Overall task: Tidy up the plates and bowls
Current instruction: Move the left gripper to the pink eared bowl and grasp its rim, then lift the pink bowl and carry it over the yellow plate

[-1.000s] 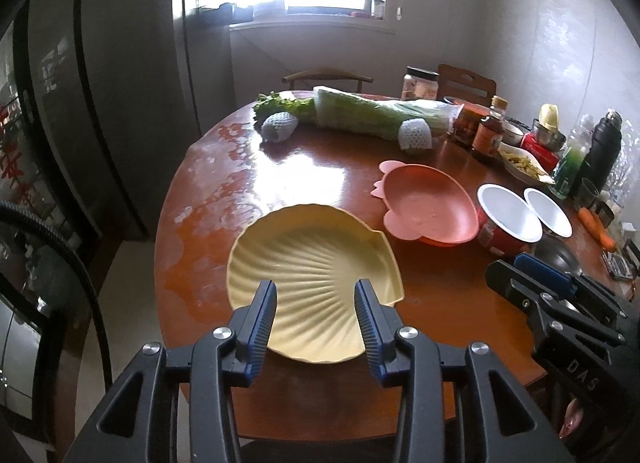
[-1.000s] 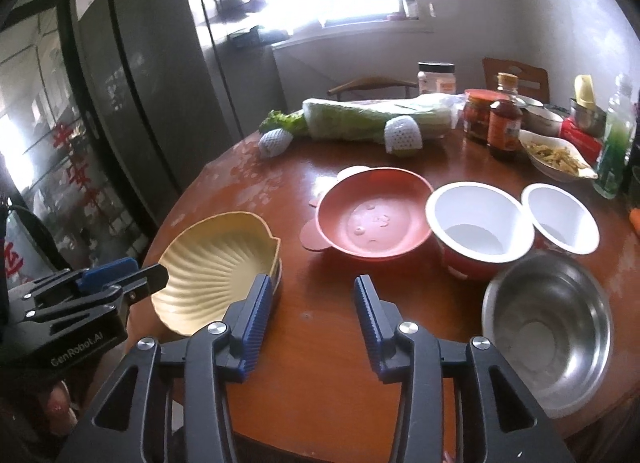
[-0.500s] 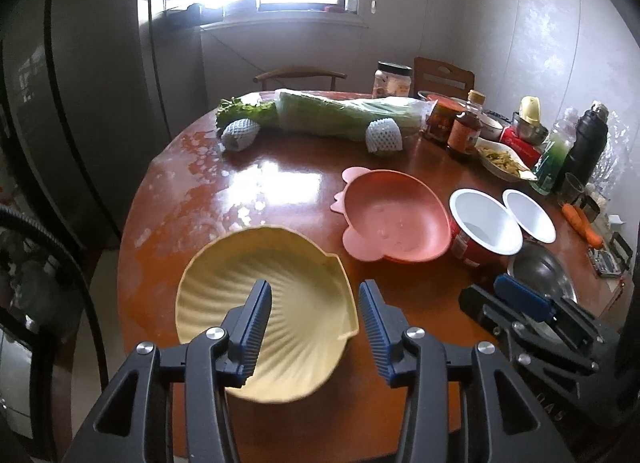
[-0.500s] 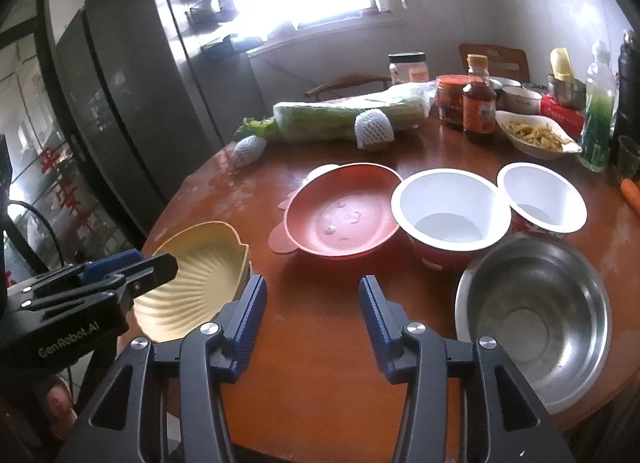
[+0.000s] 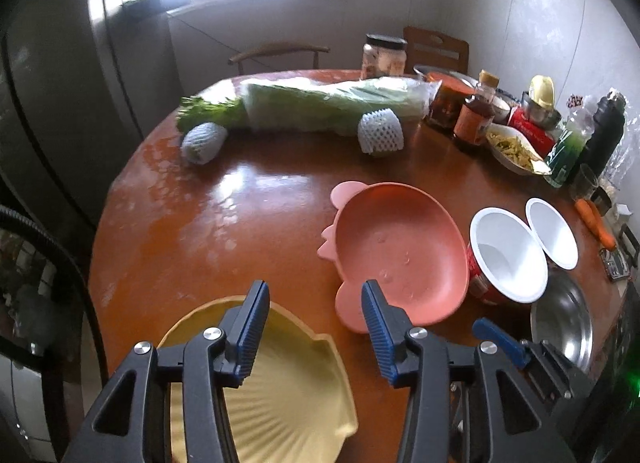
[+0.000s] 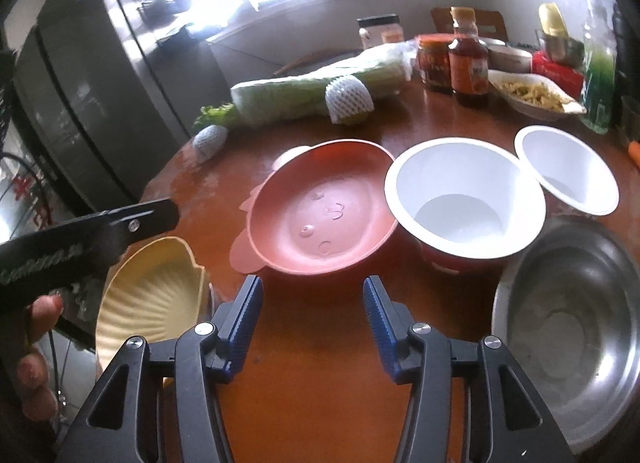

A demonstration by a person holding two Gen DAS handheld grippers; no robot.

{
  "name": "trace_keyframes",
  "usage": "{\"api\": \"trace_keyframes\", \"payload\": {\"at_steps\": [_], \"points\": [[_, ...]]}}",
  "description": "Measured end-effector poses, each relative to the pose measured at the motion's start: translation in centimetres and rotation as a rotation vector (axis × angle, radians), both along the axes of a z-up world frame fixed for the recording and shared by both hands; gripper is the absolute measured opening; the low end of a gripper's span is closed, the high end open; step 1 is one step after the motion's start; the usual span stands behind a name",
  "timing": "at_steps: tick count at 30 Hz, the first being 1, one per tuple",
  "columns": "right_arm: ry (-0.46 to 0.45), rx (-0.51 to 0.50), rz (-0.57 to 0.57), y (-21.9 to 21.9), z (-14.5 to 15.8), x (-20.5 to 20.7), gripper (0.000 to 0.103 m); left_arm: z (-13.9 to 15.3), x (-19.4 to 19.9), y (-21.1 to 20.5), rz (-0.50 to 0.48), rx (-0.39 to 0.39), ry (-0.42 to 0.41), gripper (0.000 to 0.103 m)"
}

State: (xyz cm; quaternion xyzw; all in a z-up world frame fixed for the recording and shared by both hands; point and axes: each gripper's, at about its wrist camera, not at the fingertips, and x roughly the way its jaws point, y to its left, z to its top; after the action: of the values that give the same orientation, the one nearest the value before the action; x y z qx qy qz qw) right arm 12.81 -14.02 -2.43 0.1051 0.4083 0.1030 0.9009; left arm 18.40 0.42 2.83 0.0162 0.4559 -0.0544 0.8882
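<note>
A yellow shell-shaped plate [image 5: 288,391] lies at the near left edge of the round wooden table [image 5: 248,215], under my open left gripper [image 5: 314,329]; it also shows in the right wrist view [image 6: 152,295]. A pink animal-shaped plate [image 5: 400,247] [image 6: 320,211] sits in the middle. Two white bowls [image 6: 464,199] [image 6: 566,171] and a steel bowl [image 6: 568,315] stand to its right. My right gripper [image 6: 312,325] is open and empty, just in front of the pink plate. The left gripper's body [image 6: 80,239] shows over the yellow plate.
A wrapped cabbage [image 5: 332,107], two foam-netted fruits [image 5: 380,131] [image 5: 202,141], jars, sauce bottles [image 6: 468,63], a dish of food [image 6: 532,97] and a carrot [image 5: 596,221] crowd the far and right side. A fridge [image 6: 80,95] stands left, chairs behind.
Both grippers moved forward and right over the table. The yellow plate now lies lower and closer under my left gripper; the pink plate is nearer to my right gripper.
</note>
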Motion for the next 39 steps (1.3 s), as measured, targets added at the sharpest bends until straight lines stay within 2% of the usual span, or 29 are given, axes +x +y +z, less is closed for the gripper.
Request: {"api": "trace_keyframes", "payload": {"at_steps": [10, 19, 24, 28, 32, 39], "points": [[0.046, 0.022, -0.069, -0.2, -1.3, 2.2, 0.055, -3.1, 5.2, -0.7, -0.003, -0.041, 0.093, 0.048], [0.075, 0.051, -0.093, -0.6, -2.4, 3.9, 0.055, -5.0, 7.2, -1.3, -0.012, -0.067, 0.145, 0.048], [0.070, 0.061, -0.089, -0.7, -2.7, 4.4, 0.055, -6.4, 8.0, -1.4, -0.017, -0.099, 0.194, 0.040], [0.041, 0.028, -0.077, -0.4, -2.6, 4.4, 0.053, -6.6, 8.0, -1.3, -0.011, -0.082, 0.190, 0.030], [0.031, 0.030, -0.074, -0.4, -2.5, 4.4, 0.048, -6.4, 7.7, -1.1, -0.011, -0.069, 0.179, 0.030], [-0.001, 0.041, -0.051, 0.1, -1.5, 3.7, 0.048, -4.4, 6.3, -0.1, 0.001, -0.070, 0.123, 0.030]]}}
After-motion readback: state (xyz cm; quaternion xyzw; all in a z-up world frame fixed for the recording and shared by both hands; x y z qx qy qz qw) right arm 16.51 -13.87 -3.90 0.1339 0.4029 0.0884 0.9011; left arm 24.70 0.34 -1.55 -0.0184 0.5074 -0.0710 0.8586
